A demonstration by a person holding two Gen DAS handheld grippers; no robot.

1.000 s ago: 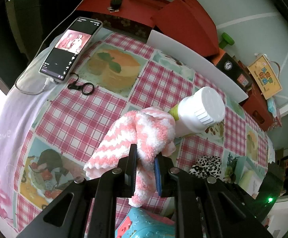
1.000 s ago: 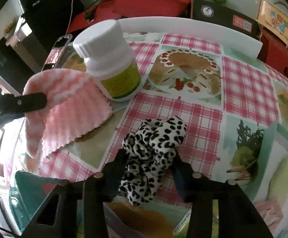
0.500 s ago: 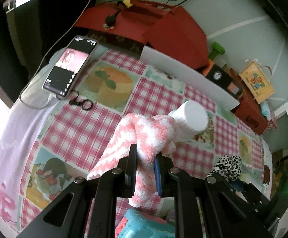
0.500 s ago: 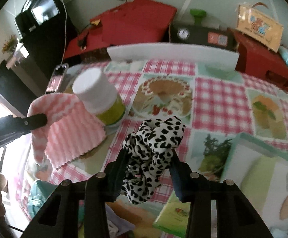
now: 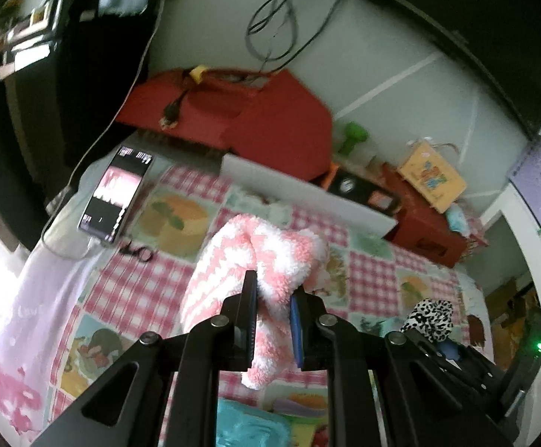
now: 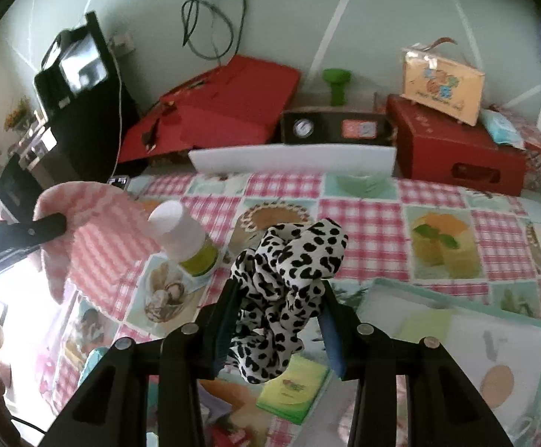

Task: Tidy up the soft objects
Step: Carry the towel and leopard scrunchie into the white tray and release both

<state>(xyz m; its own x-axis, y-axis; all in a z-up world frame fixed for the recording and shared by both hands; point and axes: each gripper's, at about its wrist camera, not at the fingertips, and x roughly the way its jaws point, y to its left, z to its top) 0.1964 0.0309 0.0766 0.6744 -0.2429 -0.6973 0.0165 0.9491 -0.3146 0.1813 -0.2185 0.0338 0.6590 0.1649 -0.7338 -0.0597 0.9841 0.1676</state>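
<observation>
A: Tablecloth (image 6: 360,223) first: pink-and-white checked, printed with cake and food pictures, covering the whole table. Any writing on it?

B: None I can read. Behind it, red cardboard boxes (image 6: 453,152) line the wall, and the tan card gift bag (image 6: 442,83) on top of one carries coloured lettering too blurred to make out.

A: And the soft things?

B: The fluffy pink-and-white zigzag-striped cloth (image 5: 266,260) hangs clear above the table, pinched between the pads of the left gripper (image 5: 273,318), whose jaws sit nearly together on a fold of it. The black-spotted white fabric scrunchie (image 6: 293,272) is likewise lifted off the table, clamped in the right gripper (image 6: 280,320), its jaws wider apart round the bunched fabric.

A: Smaller items?

B: A white-capped plastic bottle with a yellow-green label (image 6: 184,238) stands on the cloth just left of the scrunchie; label text unreadable. A lit black smartphone (image 5: 116,193) lies at the far-left table edge, screen text illegible.
</observation>
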